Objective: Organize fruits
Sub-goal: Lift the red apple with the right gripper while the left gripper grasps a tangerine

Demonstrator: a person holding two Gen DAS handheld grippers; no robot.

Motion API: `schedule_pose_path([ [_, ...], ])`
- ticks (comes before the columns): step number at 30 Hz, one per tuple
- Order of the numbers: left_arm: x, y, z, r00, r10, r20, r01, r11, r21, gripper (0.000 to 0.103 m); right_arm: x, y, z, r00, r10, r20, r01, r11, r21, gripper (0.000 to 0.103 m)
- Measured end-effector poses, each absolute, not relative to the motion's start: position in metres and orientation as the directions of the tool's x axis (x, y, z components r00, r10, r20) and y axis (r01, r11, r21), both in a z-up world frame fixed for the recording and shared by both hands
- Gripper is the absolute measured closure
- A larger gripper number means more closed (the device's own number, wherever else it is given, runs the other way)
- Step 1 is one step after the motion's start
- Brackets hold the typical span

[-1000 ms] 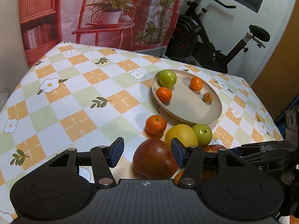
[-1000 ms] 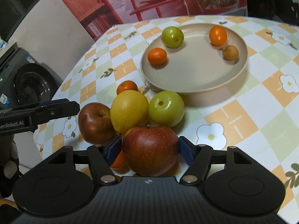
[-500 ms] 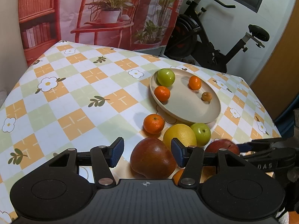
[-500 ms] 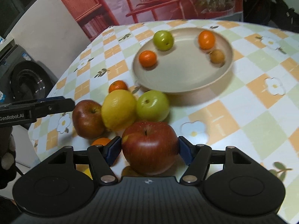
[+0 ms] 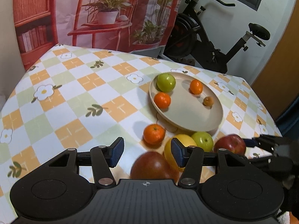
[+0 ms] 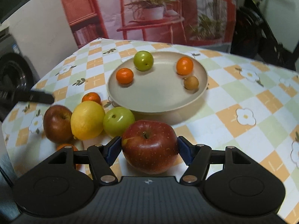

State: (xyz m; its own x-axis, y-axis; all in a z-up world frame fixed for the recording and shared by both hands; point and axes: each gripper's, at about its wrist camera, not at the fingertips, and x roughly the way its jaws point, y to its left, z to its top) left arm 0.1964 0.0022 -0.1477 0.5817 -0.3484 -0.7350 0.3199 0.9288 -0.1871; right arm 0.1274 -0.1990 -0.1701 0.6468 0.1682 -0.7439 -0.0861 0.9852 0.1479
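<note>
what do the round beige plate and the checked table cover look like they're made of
Round beige plate: likely matte plastic or a composite; its even colour and soft, dull sheen show no glaze, though ceramic can't be ruled out.
Orange, green and white checked table cover: probably wipe-clean vinyl; it has a flat printed pattern, lies smooth and shows no visible weave.

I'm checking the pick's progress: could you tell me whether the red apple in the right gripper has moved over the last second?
Yes. The red apple, clamped in the right gripper, has lifted clear of the yellow lemon and green fruit it touched.

- Left tool (image 5: 145,154): matte black ribbed body along the frame's bottom, two round discs, silver pivot screws, blue ribbed pads (image 5: 116,154).
- Right tool (image 6: 148,150): same black build, small star marking at bottom centre.
</note>
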Motion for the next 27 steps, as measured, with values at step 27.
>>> schedule_pose_path([
  [27,0.276,-0.038,-0.195,0.393,-0.396,-0.830,0.283,0.911,-0.301,0.047,0.122,-0.203,-0.170,0.644,0.194,-0.740,-0.110,0.981,0.162,0.036],
])
